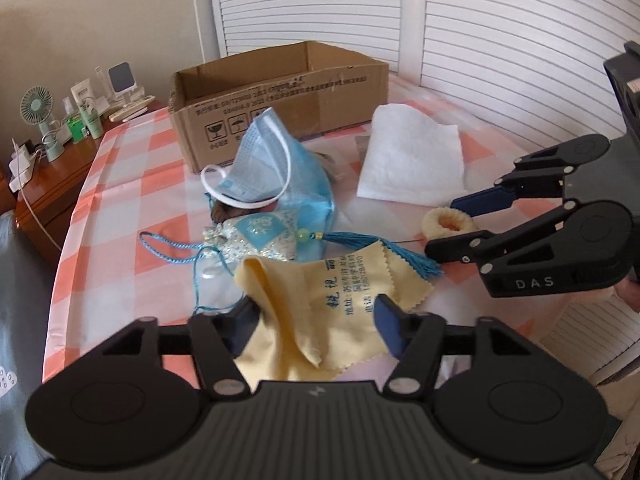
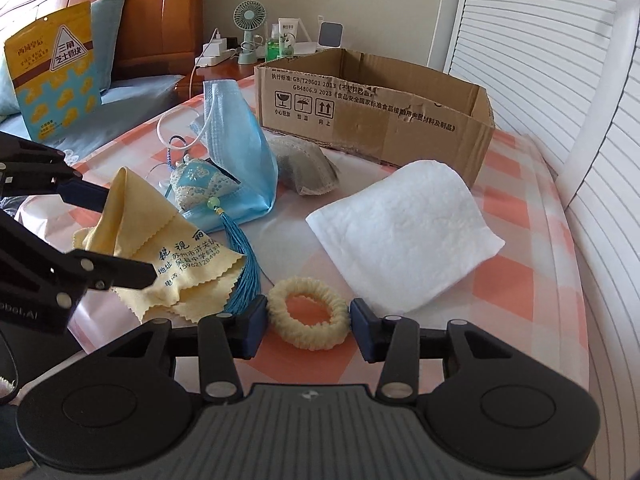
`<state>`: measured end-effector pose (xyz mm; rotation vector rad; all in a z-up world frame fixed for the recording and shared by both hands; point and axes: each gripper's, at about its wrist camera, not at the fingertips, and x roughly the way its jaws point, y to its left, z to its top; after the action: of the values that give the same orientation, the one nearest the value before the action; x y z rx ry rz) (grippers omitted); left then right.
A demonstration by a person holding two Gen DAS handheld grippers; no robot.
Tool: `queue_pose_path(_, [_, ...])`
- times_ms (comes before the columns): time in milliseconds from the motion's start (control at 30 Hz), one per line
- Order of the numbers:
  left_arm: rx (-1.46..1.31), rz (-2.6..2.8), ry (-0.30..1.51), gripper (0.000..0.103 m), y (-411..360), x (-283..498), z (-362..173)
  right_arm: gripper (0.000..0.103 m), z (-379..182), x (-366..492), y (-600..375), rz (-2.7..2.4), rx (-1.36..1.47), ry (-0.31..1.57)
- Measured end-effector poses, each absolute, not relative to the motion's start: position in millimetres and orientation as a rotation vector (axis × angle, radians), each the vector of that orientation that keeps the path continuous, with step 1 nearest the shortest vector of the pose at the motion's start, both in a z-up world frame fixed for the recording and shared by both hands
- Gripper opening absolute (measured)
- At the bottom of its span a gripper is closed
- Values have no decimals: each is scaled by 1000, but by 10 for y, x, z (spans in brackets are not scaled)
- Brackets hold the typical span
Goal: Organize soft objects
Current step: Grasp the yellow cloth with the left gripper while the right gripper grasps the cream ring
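Note:
A cream scrunchie lies on the checked cloth, and my right gripper is shut on it, a pad touching each side. The left wrist view shows the same grip, right gripper on the scrunchie. My left gripper is open, its fingers on either side of a rumpled yellow lens cloth without pressing it. A blue face mask leans over a tasselled sachet. A folded white towel lies to the right. Behind stands an open cardboard box.
A grey pouch lies between the mask and the box. A wooden nightstand with a small fan, bottles and chargers is at the far left. A yellow snack bag leans on a pillow. White louvred doors close off the back.

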<state>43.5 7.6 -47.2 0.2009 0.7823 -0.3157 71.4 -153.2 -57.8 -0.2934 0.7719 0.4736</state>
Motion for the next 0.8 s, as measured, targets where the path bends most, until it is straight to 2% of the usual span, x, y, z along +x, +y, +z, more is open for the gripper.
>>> queue_pose_path(367, [238,-391,821,71,-95,514,-610,50,-556,655,-1603,451,-310,766])
queue_pose_path(433, [202,-403,831,64,-61,534,-614,50,-560,655,-1616,450,-307,767])
queue_pose_path(500, [183,-406,833,52,-40,540,-601,50,-555,650,-1624,447,-306,766])
queue_pose_path(567, [185,-400,830,44,-32,538,-595,50,-540,642,-1622,449,-307,763])
queue_pose_path(800, [175,-376,823,48,17,563,-617,50,-538,625,-1610,451,-315,762])
